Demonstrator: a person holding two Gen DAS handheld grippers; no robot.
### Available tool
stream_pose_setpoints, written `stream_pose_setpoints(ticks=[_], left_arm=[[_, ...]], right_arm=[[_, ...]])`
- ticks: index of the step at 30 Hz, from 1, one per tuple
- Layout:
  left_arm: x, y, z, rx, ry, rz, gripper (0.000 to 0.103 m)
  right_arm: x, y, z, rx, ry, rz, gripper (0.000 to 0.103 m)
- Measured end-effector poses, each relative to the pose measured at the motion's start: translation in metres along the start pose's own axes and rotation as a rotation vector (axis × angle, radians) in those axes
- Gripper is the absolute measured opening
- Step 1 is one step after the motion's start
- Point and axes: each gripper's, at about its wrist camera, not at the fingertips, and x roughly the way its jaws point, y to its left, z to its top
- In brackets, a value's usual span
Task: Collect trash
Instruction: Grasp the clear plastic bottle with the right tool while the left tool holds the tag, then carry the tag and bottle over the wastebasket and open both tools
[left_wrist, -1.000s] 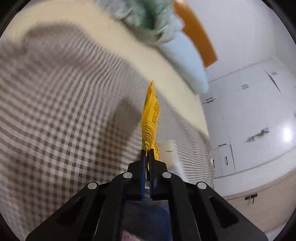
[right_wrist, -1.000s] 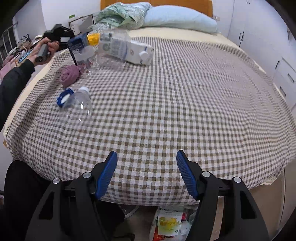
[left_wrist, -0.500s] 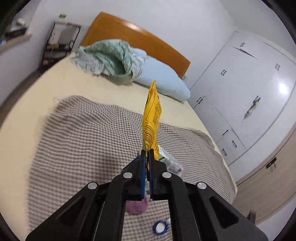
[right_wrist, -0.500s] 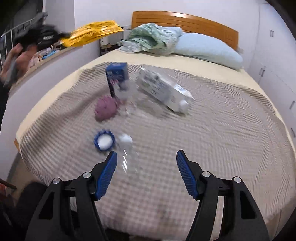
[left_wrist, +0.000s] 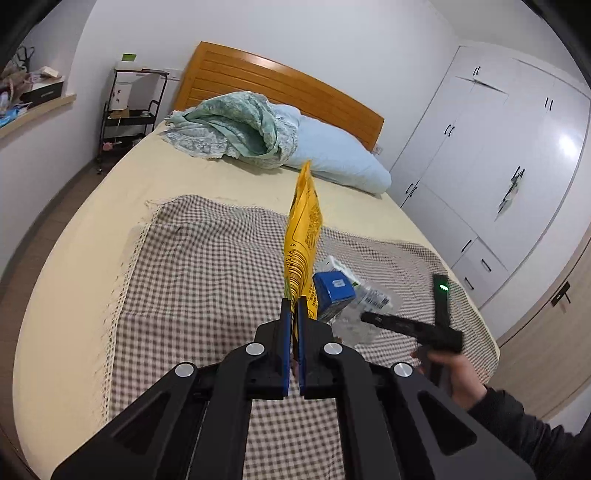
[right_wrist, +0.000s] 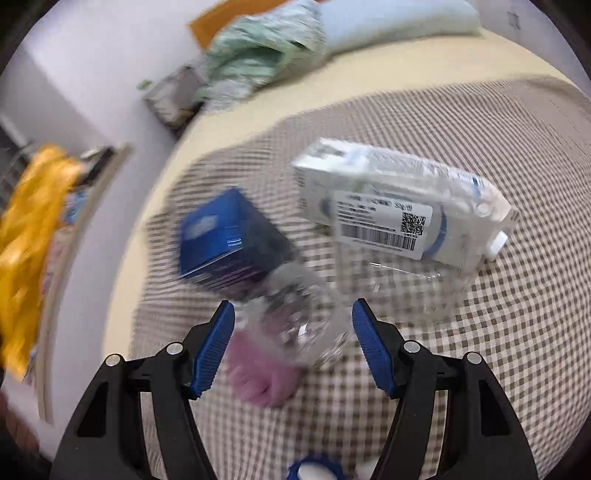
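Observation:
My left gripper (left_wrist: 294, 308) is shut on a yellow wrapper (left_wrist: 303, 236) and holds it upright above the checked blanket (left_wrist: 192, 280). The wrapper shows blurred at the left of the right wrist view (right_wrist: 29, 236). My right gripper (right_wrist: 293, 325) is open above a clear crumpled plastic bottle (right_wrist: 299, 317) and a pink crumpled ball (right_wrist: 262, 380). A blue carton (right_wrist: 229, 243) and a white carton in clear plastic packaging (right_wrist: 399, 214) lie just beyond. The blue carton (left_wrist: 334, 291) and my right gripper's body (left_wrist: 417, 326) show in the left wrist view.
A blue bottle cap (right_wrist: 314, 469) lies under the right gripper. A green quilt (left_wrist: 232, 129), a blue pillow (left_wrist: 336, 155) and a wooden headboard (left_wrist: 280, 85) are at the bed's far end. A black cart (left_wrist: 129, 110) stands left; white wardrobes (left_wrist: 498, 177) stand right.
My left gripper has lifted and turned with the yellow wrapper. My right gripper has moved forward and down over the bottle and pink ball, close to the cartons.

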Motion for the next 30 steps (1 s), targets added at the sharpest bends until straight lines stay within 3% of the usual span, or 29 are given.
stream_pose_setpoints(ticks=[3,4,8,17,20,26,30], left_arm=[[-0.004,-0.004,-0.008,0.004,0.019,0.007,0.000],[-0.006,-0.007,-0.011,0.008,0.025,0.011,0.000],[-0.015,-0.027,-0.018,0.028,0.047,0.013,0.000],[-0.055,-0.135,-0.041,0.151,0.097,-0.018,0.000],[-0.063,-0.180,-0.059,0.244,0.094,-0.006,0.000],[-0.033,-0.256,-0.124,0.330,0.225,-0.069,0.000],[0.002,-0.305,-0.197,0.398,0.358,-0.145,0.000]], right_arm=[[0.017,-0.009,-0.004,0.022,0.048,-0.056,0.010],[0.014,-0.013,-0.007,0.026,0.041,-0.068,0.006],[-0.019,-0.028,-0.016,0.049,-0.022,-0.068,0.004],[-0.187,-0.071,-0.050,0.067,-0.205,-0.019,0.004],[-0.233,-0.098,-0.069,0.074,-0.255,-0.031,0.004],[-0.303,-0.177,-0.128,0.126,-0.321,-0.069,0.004],[-0.338,-0.225,-0.202,0.089,-0.358,-0.141,0.004]])
